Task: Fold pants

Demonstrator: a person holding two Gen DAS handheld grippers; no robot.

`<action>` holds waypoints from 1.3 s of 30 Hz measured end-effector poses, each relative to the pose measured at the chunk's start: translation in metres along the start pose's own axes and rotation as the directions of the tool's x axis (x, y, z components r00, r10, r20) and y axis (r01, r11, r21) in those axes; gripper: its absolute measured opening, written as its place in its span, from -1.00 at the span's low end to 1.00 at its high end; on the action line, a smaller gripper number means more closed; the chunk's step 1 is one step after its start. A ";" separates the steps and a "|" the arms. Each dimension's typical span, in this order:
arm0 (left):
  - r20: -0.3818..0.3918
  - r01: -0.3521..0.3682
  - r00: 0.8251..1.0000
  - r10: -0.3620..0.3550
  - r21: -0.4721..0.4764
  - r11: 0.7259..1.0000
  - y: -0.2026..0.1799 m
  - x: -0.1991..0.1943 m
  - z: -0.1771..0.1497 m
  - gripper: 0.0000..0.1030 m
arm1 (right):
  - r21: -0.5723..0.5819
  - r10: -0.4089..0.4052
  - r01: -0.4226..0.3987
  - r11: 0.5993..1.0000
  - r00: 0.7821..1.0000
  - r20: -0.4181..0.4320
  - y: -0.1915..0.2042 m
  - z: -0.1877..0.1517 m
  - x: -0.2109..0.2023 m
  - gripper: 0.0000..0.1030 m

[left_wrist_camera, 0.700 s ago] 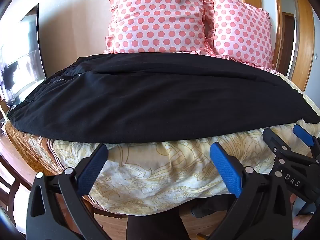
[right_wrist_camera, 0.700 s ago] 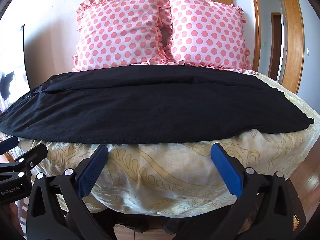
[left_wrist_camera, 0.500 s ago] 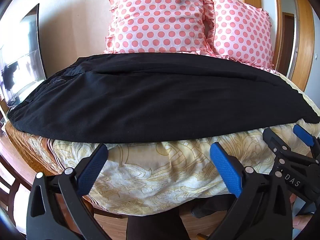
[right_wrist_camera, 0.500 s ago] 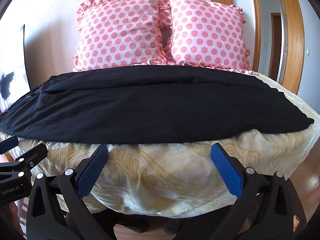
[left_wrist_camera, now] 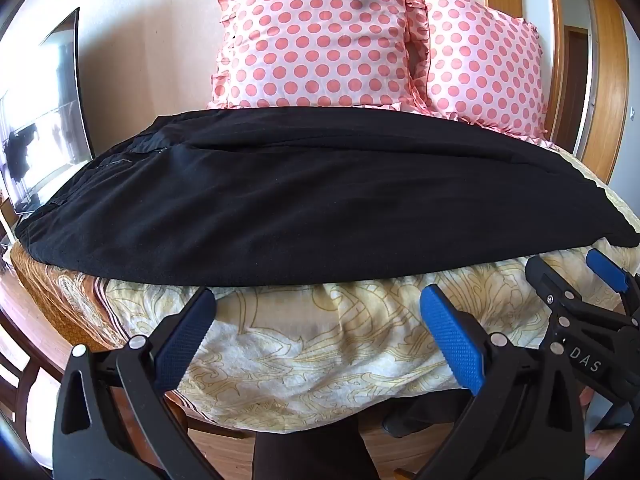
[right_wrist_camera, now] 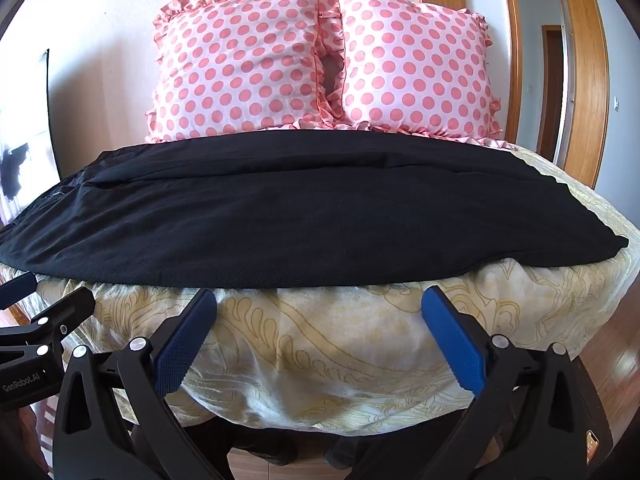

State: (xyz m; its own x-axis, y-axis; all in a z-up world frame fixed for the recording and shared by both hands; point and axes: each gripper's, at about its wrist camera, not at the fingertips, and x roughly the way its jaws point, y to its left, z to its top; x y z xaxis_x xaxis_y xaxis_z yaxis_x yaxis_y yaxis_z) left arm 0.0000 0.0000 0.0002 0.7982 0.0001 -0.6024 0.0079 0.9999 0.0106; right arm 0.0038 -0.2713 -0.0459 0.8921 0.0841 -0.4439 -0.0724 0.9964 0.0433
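I'm hovering both grippers, left (left_wrist_camera: 318, 334) and right (right_wrist_camera: 320, 334), fingers apart, near the pants (left_wrist_camera: 280, 200); next I'm needing to grab the near edge.

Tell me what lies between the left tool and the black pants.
Only bare yellow patterned bedspread separates the open left tool from the near edge of the black pants, as the left wrist view shows.
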 end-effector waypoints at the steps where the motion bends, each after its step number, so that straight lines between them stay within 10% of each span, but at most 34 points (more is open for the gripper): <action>1: 0.002 0.000 1.000 0.000 0.000 1.000 0.000 0.000 0.000 0.97 | 0.000 0.000 0.000 1.000 1.000 -0.001 0.000 0.000 0.000 0.97; 39: 0.002 0.000 1.000 0.000 0.000 1.000 0.000 0.000 0.000 0.97 | 0.000 0.001 -0.001 1.000 1.000 -0.008 0.006 0.015 -0.003 0.97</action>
State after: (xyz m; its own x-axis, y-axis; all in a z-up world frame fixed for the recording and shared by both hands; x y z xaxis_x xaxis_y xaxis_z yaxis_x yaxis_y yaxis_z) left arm -0.0003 0.0000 0.0002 0.7993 -0.0001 -0.6010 0.0081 0.9999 0.0106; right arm 0.0078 -0.2659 -0.0309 0.8886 0.0856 -0.4506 -0.0736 0.9963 0.0442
